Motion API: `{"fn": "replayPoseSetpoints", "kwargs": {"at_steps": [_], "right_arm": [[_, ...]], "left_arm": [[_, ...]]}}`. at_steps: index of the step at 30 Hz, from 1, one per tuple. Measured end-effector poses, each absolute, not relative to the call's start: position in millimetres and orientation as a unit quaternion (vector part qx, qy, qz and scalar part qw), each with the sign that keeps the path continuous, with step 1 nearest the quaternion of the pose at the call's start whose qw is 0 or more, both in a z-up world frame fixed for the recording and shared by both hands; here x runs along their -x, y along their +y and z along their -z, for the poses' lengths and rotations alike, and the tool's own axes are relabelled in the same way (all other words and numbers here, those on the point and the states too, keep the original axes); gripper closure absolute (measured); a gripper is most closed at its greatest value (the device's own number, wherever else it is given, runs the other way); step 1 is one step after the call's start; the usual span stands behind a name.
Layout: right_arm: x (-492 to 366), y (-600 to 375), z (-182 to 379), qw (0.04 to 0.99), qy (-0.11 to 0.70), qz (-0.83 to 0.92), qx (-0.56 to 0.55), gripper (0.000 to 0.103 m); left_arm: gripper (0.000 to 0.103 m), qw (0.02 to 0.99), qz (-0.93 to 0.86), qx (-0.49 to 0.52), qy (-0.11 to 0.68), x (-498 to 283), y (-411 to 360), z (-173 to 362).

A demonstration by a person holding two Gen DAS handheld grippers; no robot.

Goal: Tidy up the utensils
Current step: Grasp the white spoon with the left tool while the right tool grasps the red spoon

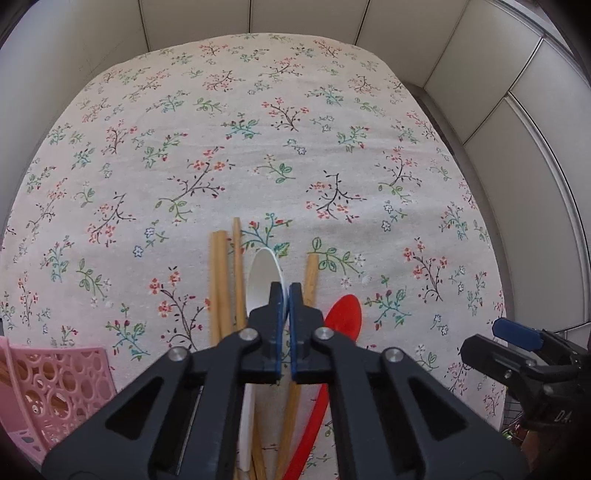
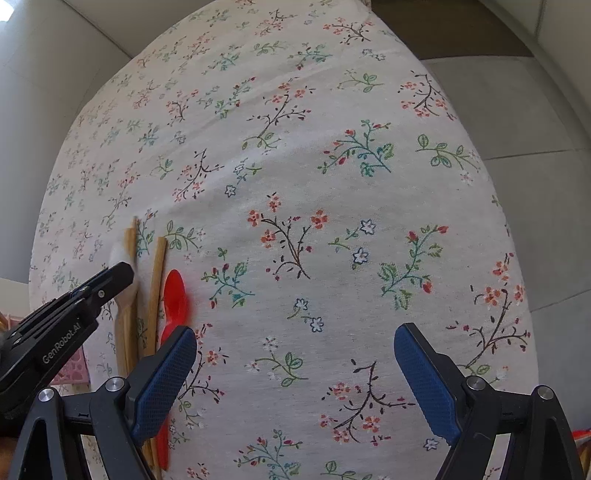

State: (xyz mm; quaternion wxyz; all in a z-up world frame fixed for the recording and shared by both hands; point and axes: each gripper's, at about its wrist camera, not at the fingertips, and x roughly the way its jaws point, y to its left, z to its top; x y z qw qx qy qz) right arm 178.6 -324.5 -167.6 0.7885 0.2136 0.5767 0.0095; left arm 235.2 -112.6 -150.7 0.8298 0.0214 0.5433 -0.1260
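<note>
White spoon [image 1: 264,275]: lies on floral tablecloth [image 1: 258,147], long axis running near-to-far in left wrist view, bowl at far end, handle toward camera, passing under the gripper. Left gripper [image 1: 284,295]: jaws together, blue pads closed at the spoon bowl's right rim; whether the rim is actually pinched, can't tell
Red spoon [image 1: 345,317]: just right of white one, roughly parallel, bowl far, handle curving back toward camera
Wooden chopsticks [image 1: 219,280]: approx 4 sticks, all lengthwise w/ the spoons; a pair plus one more left of white spoon, a single stick [image 1: 310,277] btwn white and red spoons. All lie packed close, sticks flanking the white spoon on both sides
Pink basket [image 1: 62,384]: perforated plastic, lower left corner, near the utensil cluster; contents not clear through the holes
Right gripper [image 2: 295,373]: jaws wide apart, nothing btwn them, over bare cloth right of the cluster; left pad [image 2: 166,380] overlaps red spoon handle in its own view
Pale panelled wall [image 1: 295,18] beyond table's far edge
</note>
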Motion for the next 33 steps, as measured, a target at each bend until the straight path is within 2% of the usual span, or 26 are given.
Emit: {"fn": "replayPoseSetpoints", "kwargs": {"at_steps": [13, 15, 23, 26, 29, 33], "right_arm": [[-191, -308, 170, 0.782, 0.573, -0.032, -0.243, 0.012], [-195, -304, 172, 0.779, 0.572, -0.042, -0.255, 0.015], [-214, -279, 188, 0.755, 0.585, -0.090, -0.281, 0.054], [-221, -272, 194, 0.752, 0.588, -0.096, -0.284, 0.064], [-231, -266, 200, 0.752, 0.589, -0.097, -0.280, 0.071], [-236, -262, 205, 0.755, 0.582, -0.111, -0.281, 0.075]], "left_arm": [[0.100, 0.847, 0.161, -0.006, 0.507, -209, -94, 109], [0.100, 0.850, 0.169, -0.004, 0.499, -202, -90, 103], [0.100, 0.854, 0.177, 0.010, 0.488, -190, -73, 93], [0.100, 0.854, 0.177, 0.011, 0.489, -189, -69, 94], [0.100, 0.853, 0.177, 0.014, 0.491, -189, -65, 94], [0.100, 0.851, 0.181, 0.016, 0.492, -190, -63, 94]]}}
